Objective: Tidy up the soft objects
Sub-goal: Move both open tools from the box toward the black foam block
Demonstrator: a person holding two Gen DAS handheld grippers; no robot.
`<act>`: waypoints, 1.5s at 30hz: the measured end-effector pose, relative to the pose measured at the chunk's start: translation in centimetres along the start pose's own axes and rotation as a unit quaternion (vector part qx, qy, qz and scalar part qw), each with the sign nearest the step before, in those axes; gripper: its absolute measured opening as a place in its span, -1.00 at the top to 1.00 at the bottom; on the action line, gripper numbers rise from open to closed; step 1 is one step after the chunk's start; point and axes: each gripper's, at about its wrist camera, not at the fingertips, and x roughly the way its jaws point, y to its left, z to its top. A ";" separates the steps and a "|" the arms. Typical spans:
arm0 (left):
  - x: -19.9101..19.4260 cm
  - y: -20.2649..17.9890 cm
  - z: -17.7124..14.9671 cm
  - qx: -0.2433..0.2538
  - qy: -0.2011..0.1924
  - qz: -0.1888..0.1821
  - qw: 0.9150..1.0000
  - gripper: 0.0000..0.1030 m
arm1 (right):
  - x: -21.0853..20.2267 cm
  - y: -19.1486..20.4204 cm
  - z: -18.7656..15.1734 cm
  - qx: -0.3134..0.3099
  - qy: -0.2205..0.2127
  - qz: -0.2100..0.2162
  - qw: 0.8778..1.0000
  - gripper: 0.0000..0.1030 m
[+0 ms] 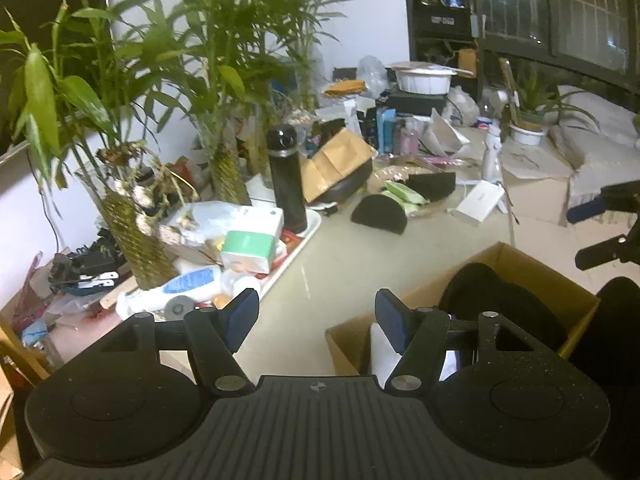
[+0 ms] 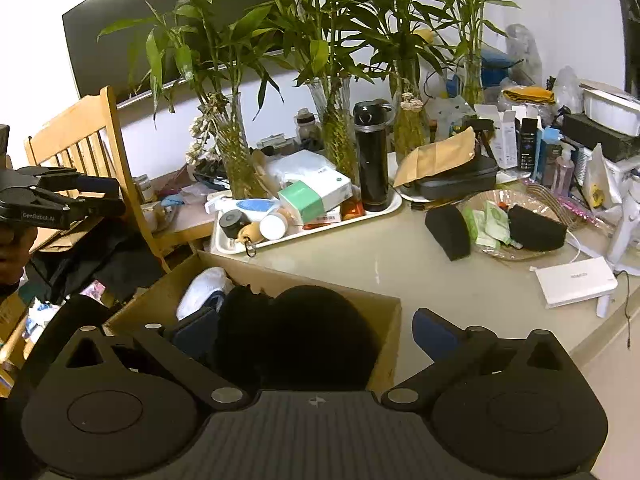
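A cardboard box (image 2: pixel 390 312) sits at the table's near edge and holds black soft things (image 2: pixel 304 328) and a white cloth (image 2: pixel 204 286). It also shows in the left wrist view (image 1: pixel 520 258). Two black foam pieces lie farther back: one (image 2: pixel 448 232) on the table, one (image 2: pixel 536 226) in a glass dish. They show in the left wrist view too (image 1: pixel 380 212) (image 1: pixel 432 184). My right gripper (image 2: pixel 316 330) is open and empty over the box. My left gripper (image 1: pixel 318 316) is open and empty, left of the box.
A white tray (image 2: pixel 384 206) holds a black flask (image 2: pixel 372 152), tissue box and bottles. Vases of bamboo (image 2: pixel 336 136) stand behind. A white flat box (image 2: pixel 576 280) lies at right. A wooden chair (image 2: pixel 80 140) stands at left. Clutter fills the back of the table.
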 end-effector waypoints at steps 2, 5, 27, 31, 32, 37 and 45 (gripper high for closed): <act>0.7 0.0 -0.1 -0.002 0.004 -0.003 1.000 -0.23 | 0.0 -0.1 -0.1 -0.007 -0.001 -0.006 1.000 -1.00; 1.4 0.1 -0.1 -0.011 0.008 -0.014 1.000 -0.23 | 0.0 -0.6 -0.2 -0.008 -0.002 -0.017 1.000 -1.00; 7.8 0.8 0.4 -0.044 0.025 -0.049 0.998 -0.23 | 4.1 -5.1 0.9 0.040 -0.015 -0.043 0.998 -1.00; 9.1 1.4 0.5 -0.060 0.037 -0.045 0.996 -0.23 | 5.1 -5.6 1.2 0.037 -0.014 -0.046 0.998 -1.00; 9.4 1.5 0.5 -0.062 0.038 -0.046 0.996 -0.23 | 5.3 -5.8 1.3 0.037 -0.014 -0.045 0.998 -1.00; 10.7 2.1 0.6 -0.072 0.041 -0.047 0.995 -0.23 | 6.5 -6.7 1.8 0.043 -0.020 -0.046 0.998 -1.00; 13.3 3.7 0.9 -0.096 0.039 -0.063 0.993 -0.23 | 9.2 -8.7 2.8 0.050 -0.027 -0.061 0.996 -1.00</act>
